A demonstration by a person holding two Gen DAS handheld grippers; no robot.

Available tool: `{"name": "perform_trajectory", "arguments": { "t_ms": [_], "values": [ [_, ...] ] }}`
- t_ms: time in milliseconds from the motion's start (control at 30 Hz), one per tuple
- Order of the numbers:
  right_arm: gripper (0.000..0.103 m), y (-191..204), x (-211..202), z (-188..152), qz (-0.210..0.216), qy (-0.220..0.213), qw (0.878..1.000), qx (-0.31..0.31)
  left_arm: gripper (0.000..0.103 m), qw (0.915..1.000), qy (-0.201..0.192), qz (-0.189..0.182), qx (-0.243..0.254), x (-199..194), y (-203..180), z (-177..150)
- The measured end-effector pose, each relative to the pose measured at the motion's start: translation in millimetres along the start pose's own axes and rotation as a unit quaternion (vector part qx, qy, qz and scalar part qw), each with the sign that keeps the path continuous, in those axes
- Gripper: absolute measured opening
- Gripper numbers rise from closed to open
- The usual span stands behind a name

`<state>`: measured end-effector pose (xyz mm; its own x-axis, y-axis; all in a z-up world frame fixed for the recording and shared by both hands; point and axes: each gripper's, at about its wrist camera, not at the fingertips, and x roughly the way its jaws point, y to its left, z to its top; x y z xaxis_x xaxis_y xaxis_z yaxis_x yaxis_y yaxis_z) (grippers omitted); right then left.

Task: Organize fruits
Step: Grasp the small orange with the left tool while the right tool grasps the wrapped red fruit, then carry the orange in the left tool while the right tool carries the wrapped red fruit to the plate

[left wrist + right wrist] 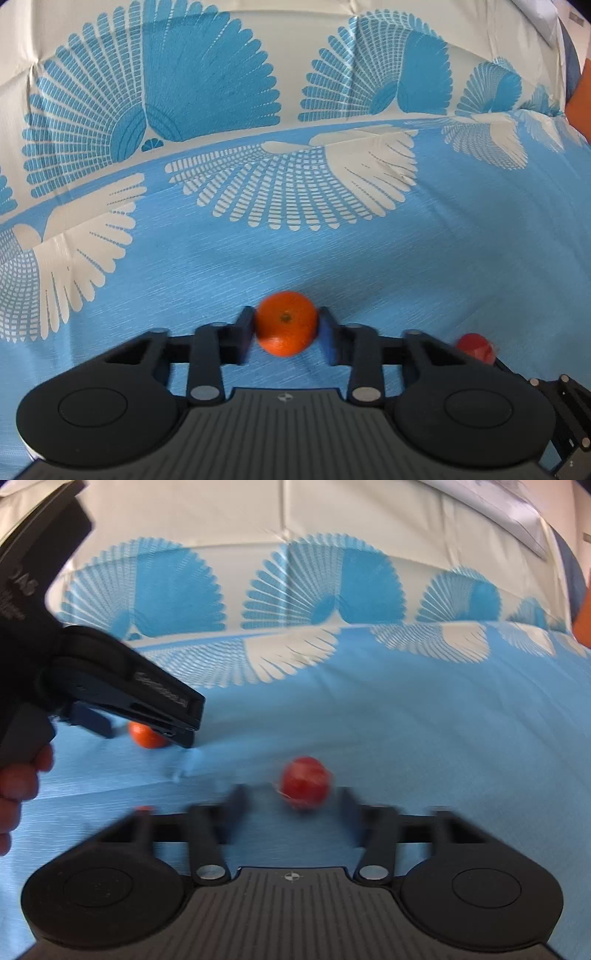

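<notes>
The orange is a small, round, bright fruit with a glossy peel and a brownish stem scar facing the left wrist camera. It sits between the two fingers of the left tool, low in that view at about 6 o'clock from the picture's middle. The left finger touches its side; the right finger looks just beside it or touching, the blur leaves this unsure, so I cannot tell whether the tool is clamped on it. The fruit is nearly a ball, with no clear long axis; its stem end points back toward the camera.

The left wrist view alone shows the stem scar and, at 4 o'clock, the red fruit near the edge of the tool body. The right wrist view alone shows the left tool from the side, with the orange partly hidden under it at 9 o'clock, and a hand gripping its handle. There the red fruit is round, smooth and blurred, lying on the blue and cream fan-patterned cloth just ahead of the right tool, whose fingers stand apart with nothing between them.
</notes>
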<state>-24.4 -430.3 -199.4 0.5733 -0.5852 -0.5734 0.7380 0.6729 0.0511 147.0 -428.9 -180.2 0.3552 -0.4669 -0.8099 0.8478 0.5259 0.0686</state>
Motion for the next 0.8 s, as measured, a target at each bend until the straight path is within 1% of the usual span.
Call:
{"name": "perform_trajectory", "arguments": {
  "t_ms": [33,67,200,300,400,467,533,667,800],
  "values": [
    [0.027,-4.1,0.0,0.6,0.003,-0.001,1.0,0.015,0.038,1.0,-0.001,0.001,-0.001,-3.5,-0.6,0.7],
    [0.027,-9.5,-0.7,1.6,-0.002,-0.004,0.999,0.035,0.038,1.0,-0.004,0.0,-0.003,-7.3,-0.1,0.0],
    [0.027,-20.1,-10.3,2.6,-0.044,-0.045,0.997,0.044,0.038,0.9997,0.007,0.003,-0.025,-39.9,6.5,-13.5],
    [0.027,-22.2,-20.6,1.3,-0.062,-0.054,0.996,0.035,0.038,0.9989,0.017,0.014,-0.041,-86.0,14.9,-39.9],
    [0.027,-18.0,-45.0,3.3,-0.057,-0.056,0.996,0.032,0.038,0.998,0.026,0.035,-0.047,-139.0,23.3,-74.2],
    [0.027,-14.5,-70.9,7.6,-0.043,-0.062,0.997,0.028,0.038,0.9972,0.032,0.045,-0.051,-173.4,30.2,-96.7],
    [0.027,-8.9,-105.2,9.4,-0.025,-0.068,0.997,0.011,0.038,0.9958,0.037,0.058,-0.06,-208.9,37.6,-119.6],
    [0.027,0.8,-187.7,5.6,0.031,-0.066,0.997,-0.021,0.038,0.9916,0.051,0.082,-0.086,-276.6,49.6,-161.7],
    [0.027,12.6,-266.6,0.8,0.085,-0.066,0.993,-0.05,0.038,0.988,0.051,0.094,-0.112,-339.7,55.4,-197.9]
  ]
}}
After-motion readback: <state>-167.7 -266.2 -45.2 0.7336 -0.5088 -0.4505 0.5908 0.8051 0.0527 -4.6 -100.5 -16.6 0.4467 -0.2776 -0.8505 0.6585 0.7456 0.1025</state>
